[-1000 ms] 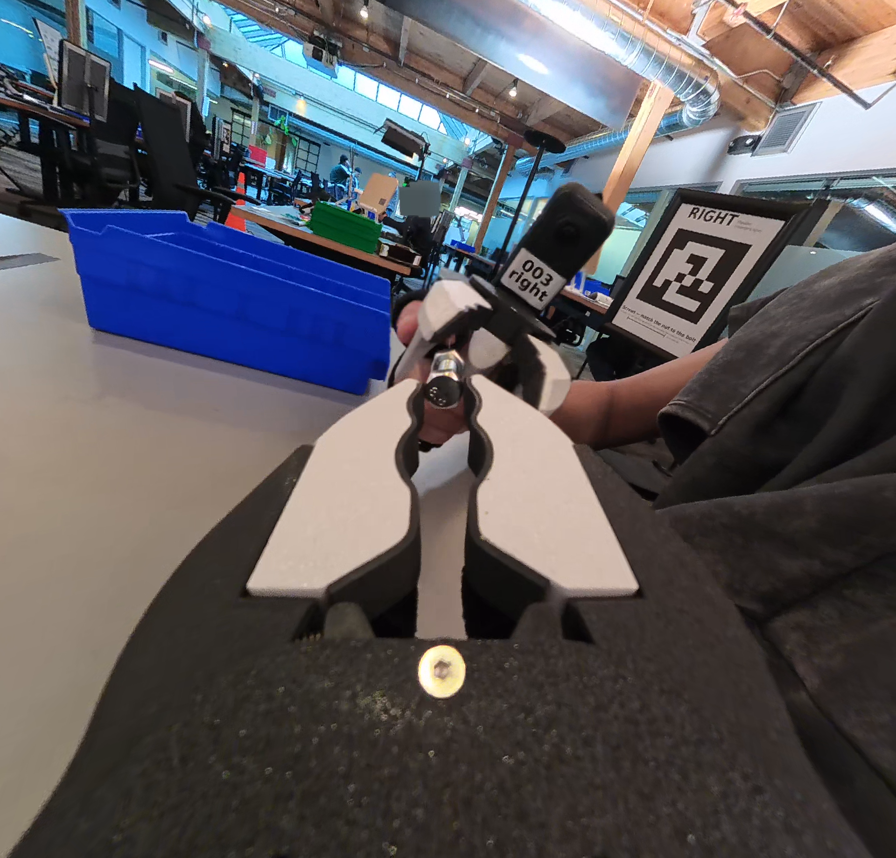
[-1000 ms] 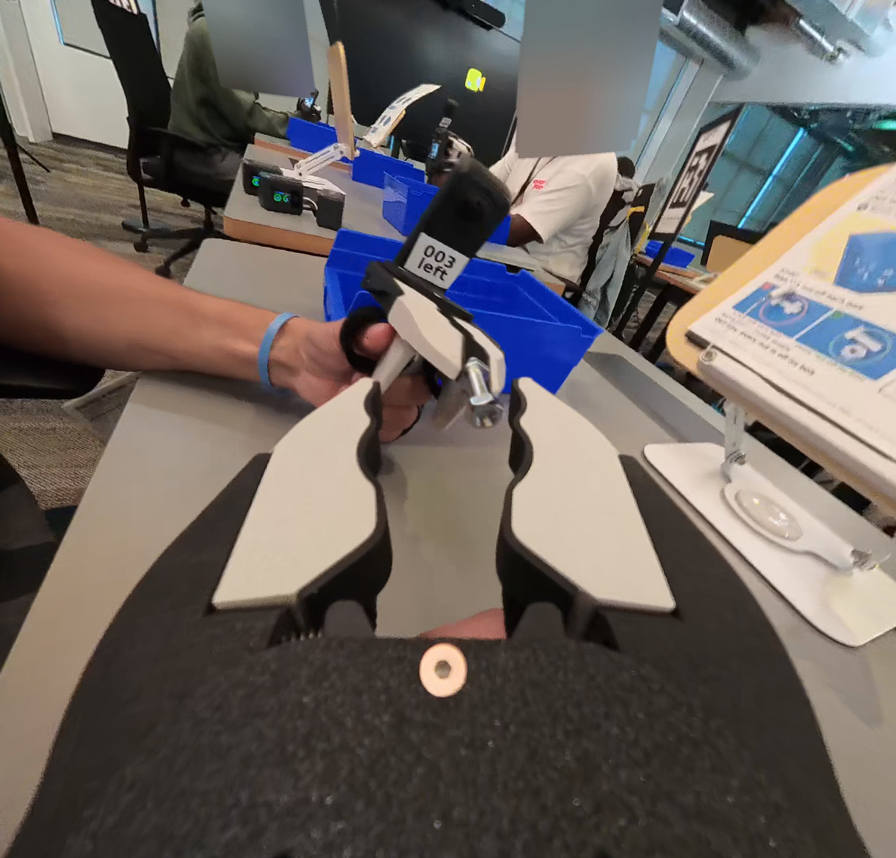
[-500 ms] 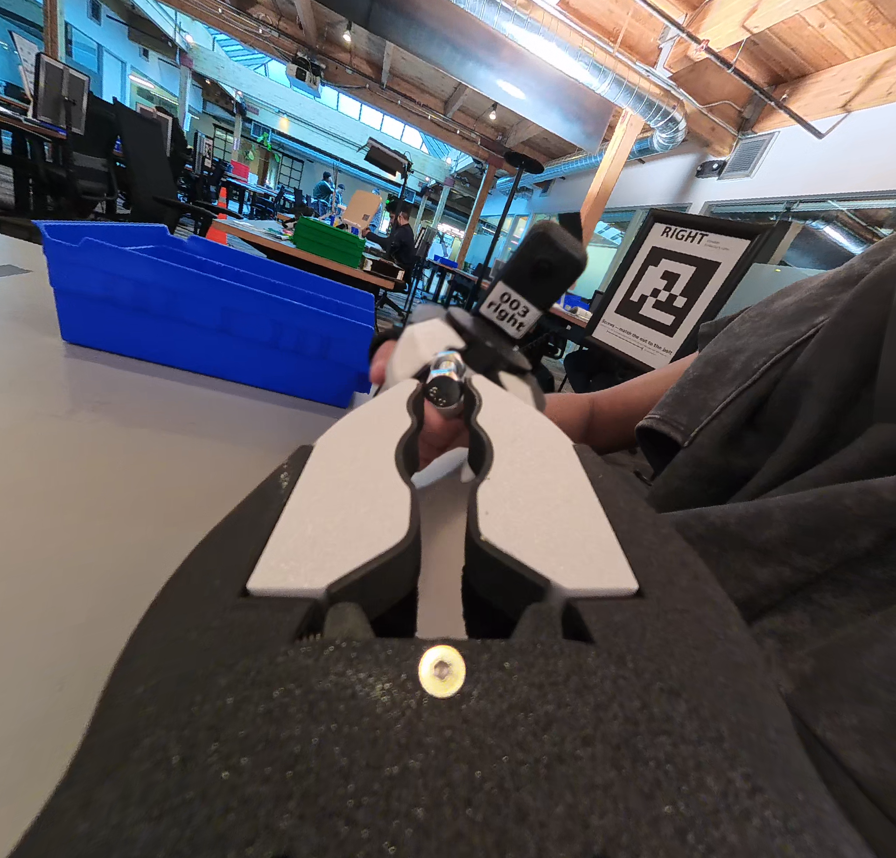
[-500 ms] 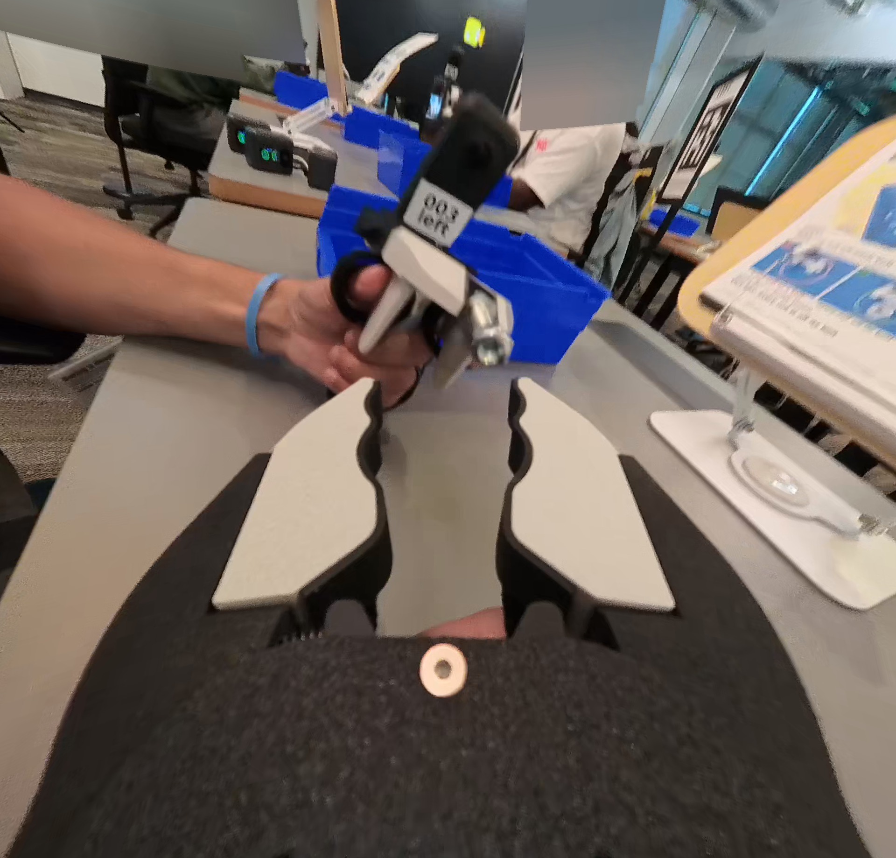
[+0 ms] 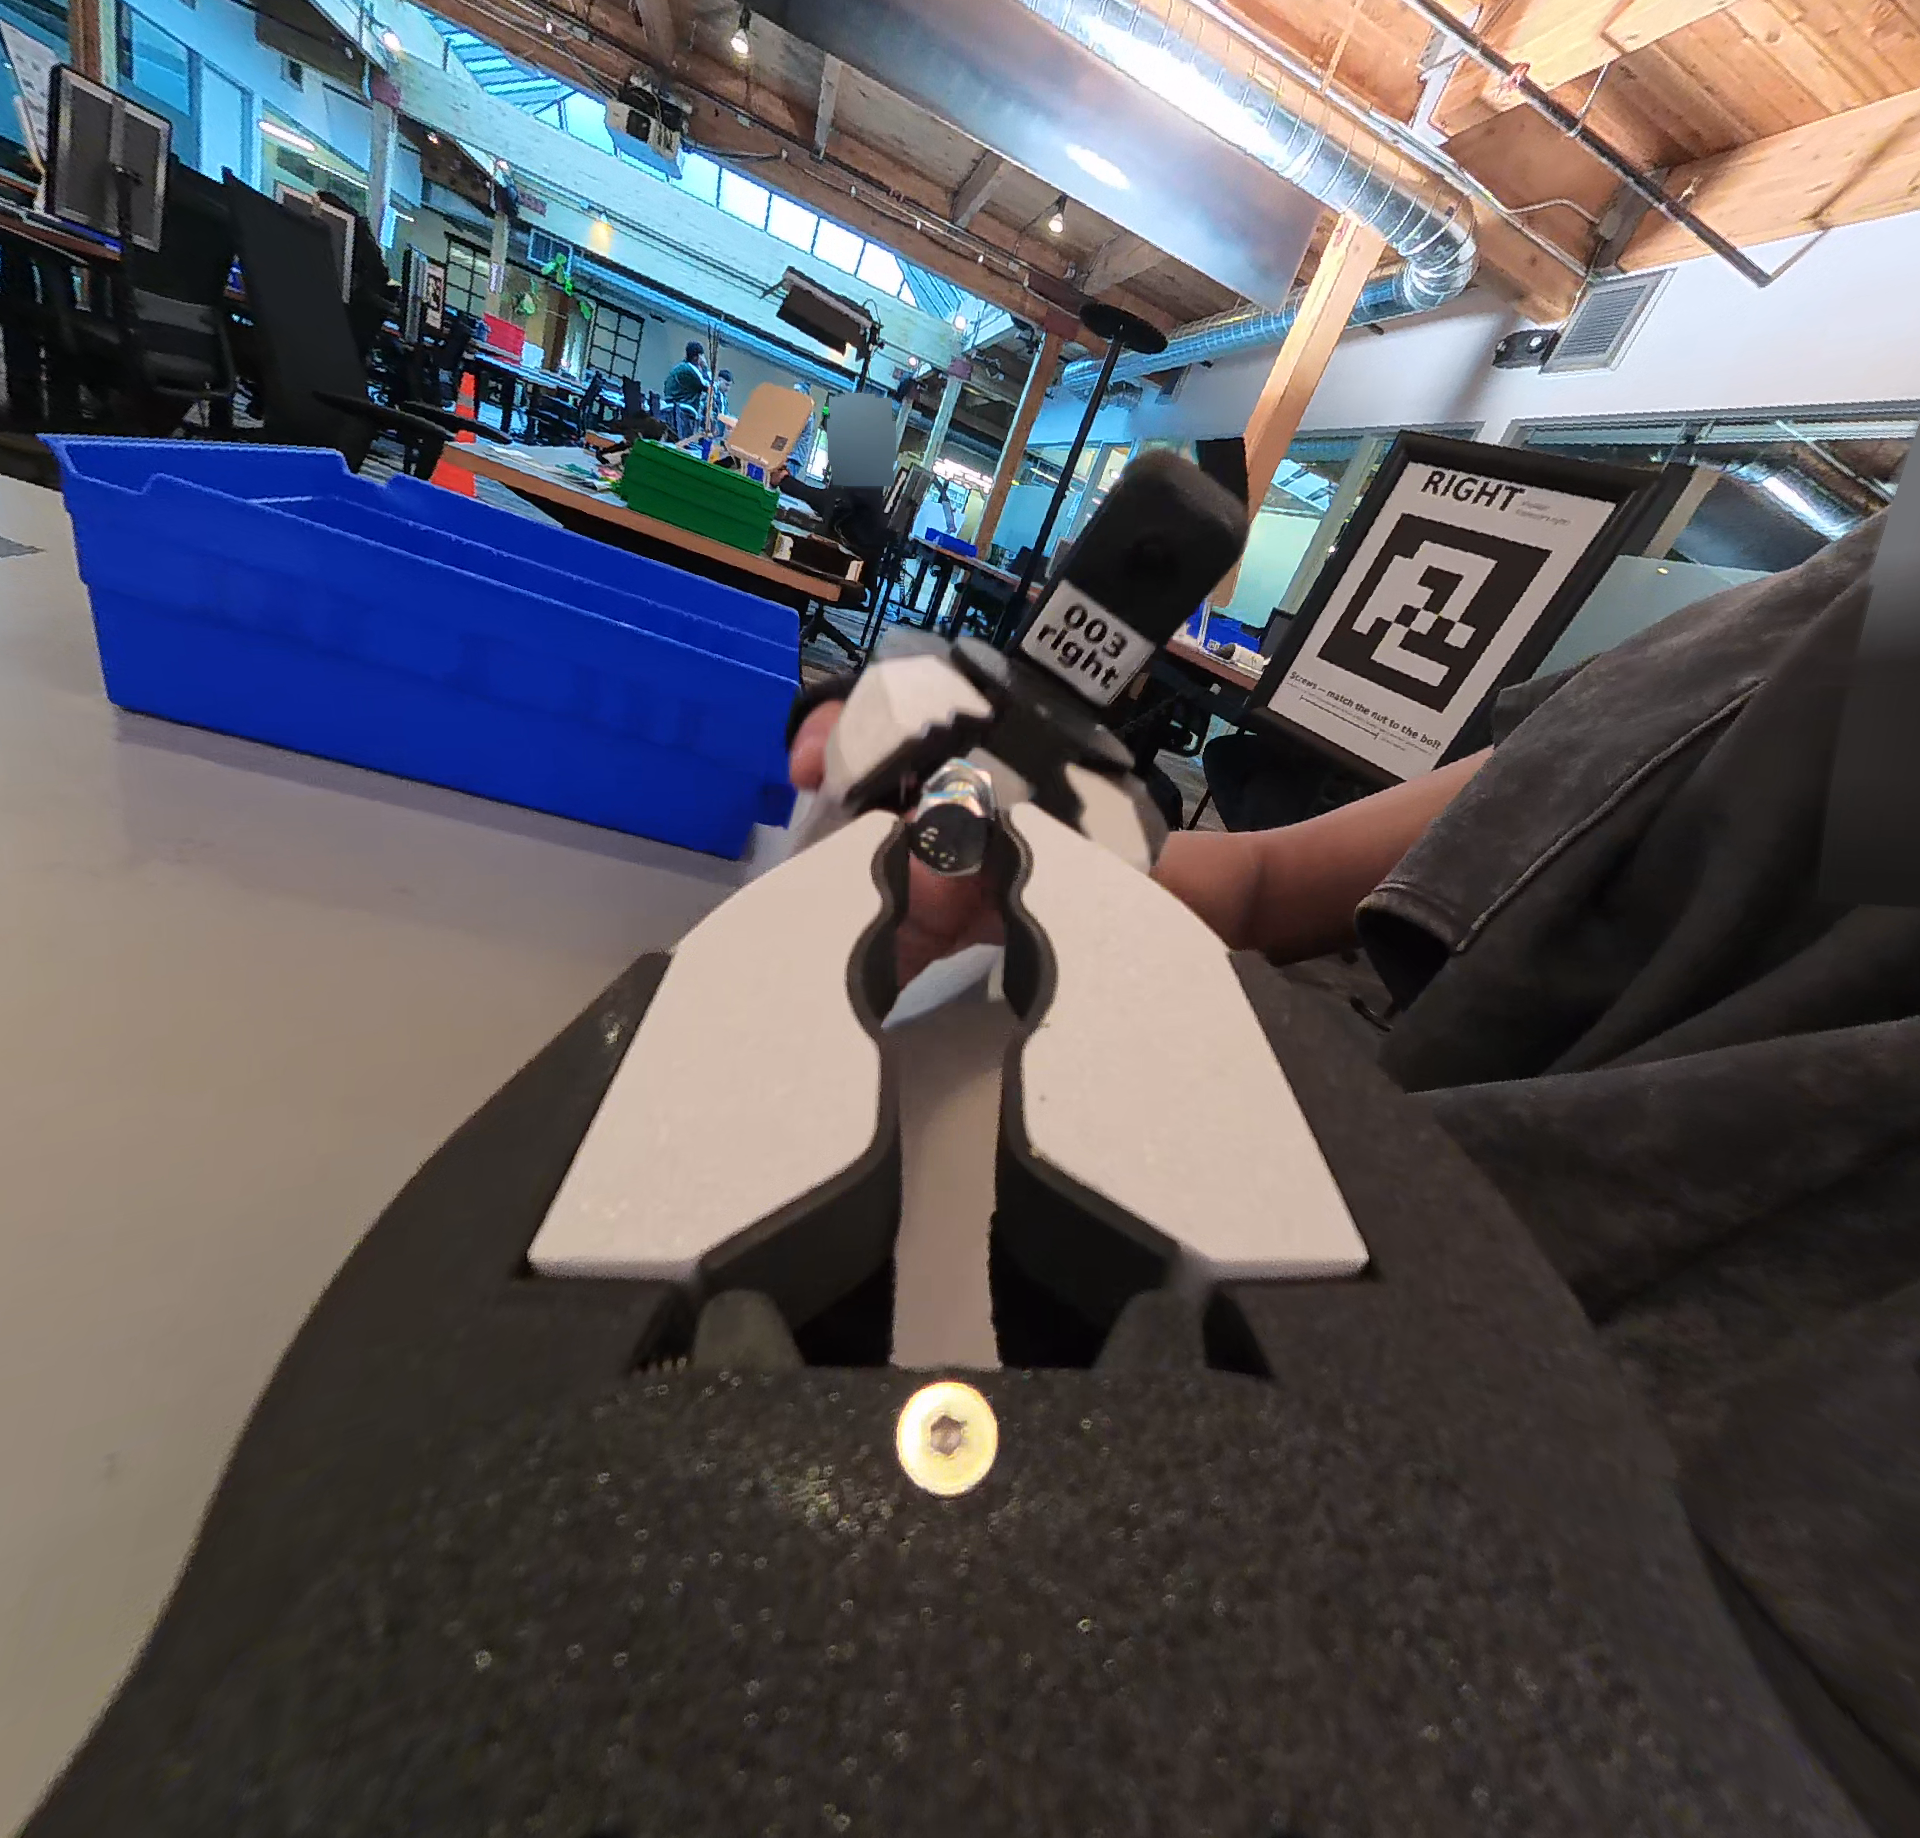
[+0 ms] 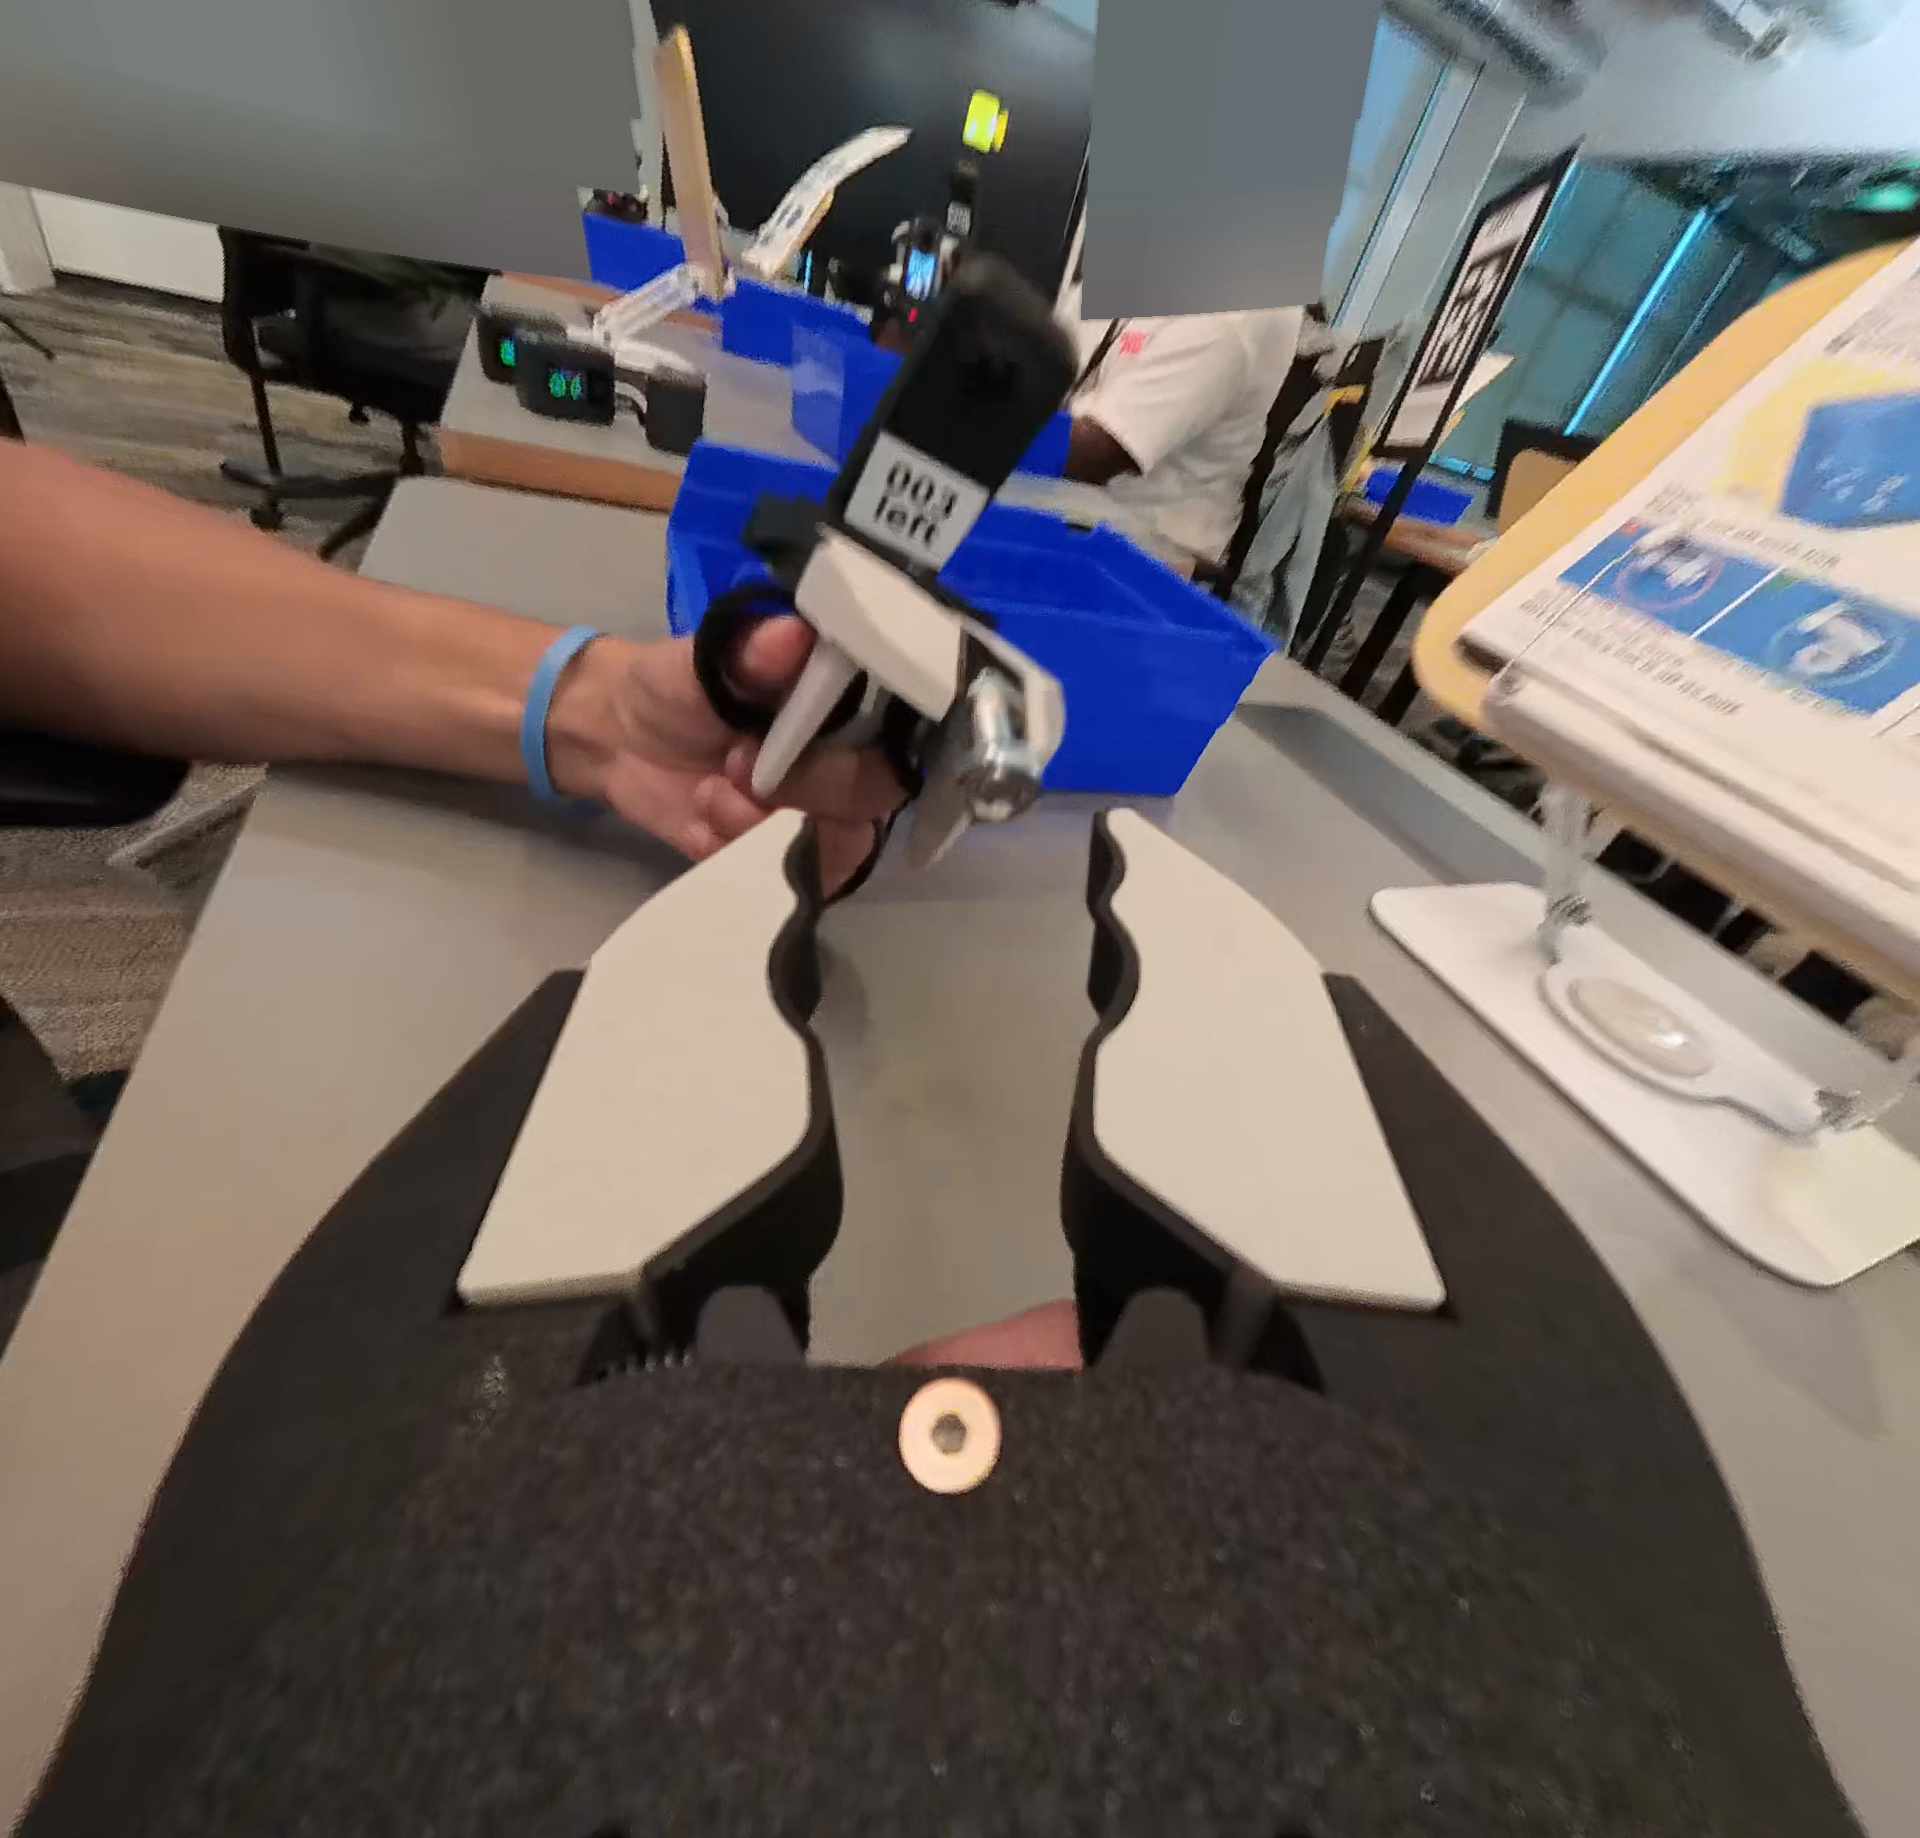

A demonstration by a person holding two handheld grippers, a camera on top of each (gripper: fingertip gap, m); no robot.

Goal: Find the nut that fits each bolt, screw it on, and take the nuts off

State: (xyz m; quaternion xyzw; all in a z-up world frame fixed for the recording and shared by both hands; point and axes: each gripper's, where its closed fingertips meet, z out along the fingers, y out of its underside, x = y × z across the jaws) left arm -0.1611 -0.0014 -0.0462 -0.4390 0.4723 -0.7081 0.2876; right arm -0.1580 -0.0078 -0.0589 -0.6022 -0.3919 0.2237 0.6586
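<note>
The left gripper (image 5: 948, 853) is closed narrow on a silver bolt (image 5: 948, 838), pinched between the tips of its two grey fingers (image 5: 774, 1009) with the hex head facing the camera; in the right wrist view the same bolt (image 6: 997, 749) juts out sideways from that gripper (image 6: 966, 739), and a hand (image 6: 675, 739) with a blue wristband (image 6: 545, 713) grips its handle; whether a nut sits on the shank I cannot tell, since that part is blurred. The right gripper (image 6: 948, 874) stands wide, its fingers well apart with nothing between them; the bolt hangs just beyond and above its fingertips, apart from them; from the left wrist view this gripper (image 5: 977, 749) sits directly behind the bolt, facing it.

Both are held above a pale grey bench (image 5: 260, 957); a blue bin (image 5: 416, 645) rests on it to the left of the left gripper, showing in the right wrist view (image 6: 1122, 645) behind the bolt; a white stand (image 6: 1621, 1050) at the bench's right edge carries an instruction sheet (image 6: 1714, 625); a framed sign with a black-and-white marker (image 5: 1444, 604) stands beyond a dark sleeve (image 5: 1621, 853). The room is an open workshop with wooden ceiling beams (image 5: 1558, 43), a silver duct (image 5: 1247, 115), further desks, black chairs and a seated person in a white shirt (image 6: 1184, 438).
</note>
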